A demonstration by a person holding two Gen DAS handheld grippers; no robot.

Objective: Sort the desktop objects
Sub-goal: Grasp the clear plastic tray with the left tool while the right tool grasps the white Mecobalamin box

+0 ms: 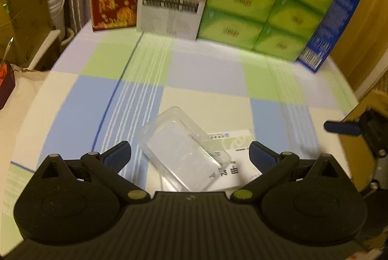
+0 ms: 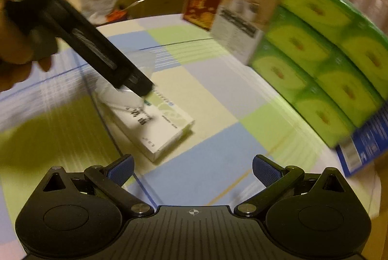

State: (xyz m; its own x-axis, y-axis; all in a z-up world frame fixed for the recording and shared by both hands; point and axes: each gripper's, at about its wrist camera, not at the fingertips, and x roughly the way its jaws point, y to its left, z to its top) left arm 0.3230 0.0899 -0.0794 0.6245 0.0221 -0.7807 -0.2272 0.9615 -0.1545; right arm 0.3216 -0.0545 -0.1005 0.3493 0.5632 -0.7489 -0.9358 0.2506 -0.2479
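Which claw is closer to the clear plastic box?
Left. The left claw hangs open right over the clear plastic box; the right claw is open, farther back, off to the side.

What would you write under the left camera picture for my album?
Open left gripper above a clear tray lying partly on a white box, checked cloth beneath, cartons behind.

Left gripper (image 1: pixel 190 155) spread wide, blue pads well apart, angled steeply down. Right gripper (image 2: pixel 192 169) likewise wide open, hovering level and apart. Seen from the right wrist: hand (image 2: pixel 14 48) wrapped around the left gripper's handle, upper left.
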